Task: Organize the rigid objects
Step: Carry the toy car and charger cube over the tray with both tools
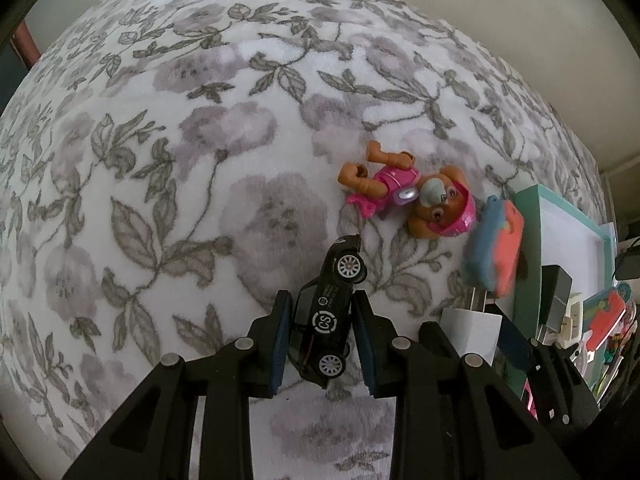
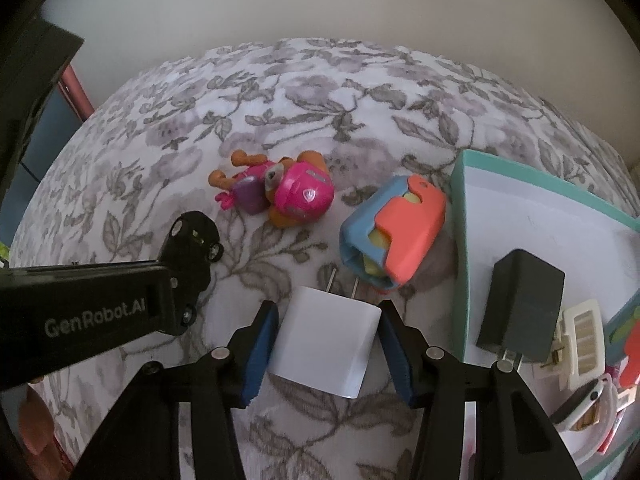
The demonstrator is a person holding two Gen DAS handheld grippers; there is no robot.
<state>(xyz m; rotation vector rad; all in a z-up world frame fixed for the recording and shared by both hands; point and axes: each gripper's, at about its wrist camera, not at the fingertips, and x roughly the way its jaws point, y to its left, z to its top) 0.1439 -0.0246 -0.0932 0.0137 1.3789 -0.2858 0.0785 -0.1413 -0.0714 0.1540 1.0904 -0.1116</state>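
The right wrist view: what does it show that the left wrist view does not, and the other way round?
Only the right wrist view shows the black charger lying flat in the teal tray. Only the left wrist view shows the "CS" marking on the black toy car. Both show the pink puppy figure, the blue and coral toy and the white charger.

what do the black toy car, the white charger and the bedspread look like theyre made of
Toy car: glossy painted metal or hard plastic, going by its sheen and crisp printed logo; which one is unclear.
White charger: smooth matte plastic with two bare metal prongs.
Bedspread: soft, fuzzy fleece-like fabric with a blurred-edged floral print.
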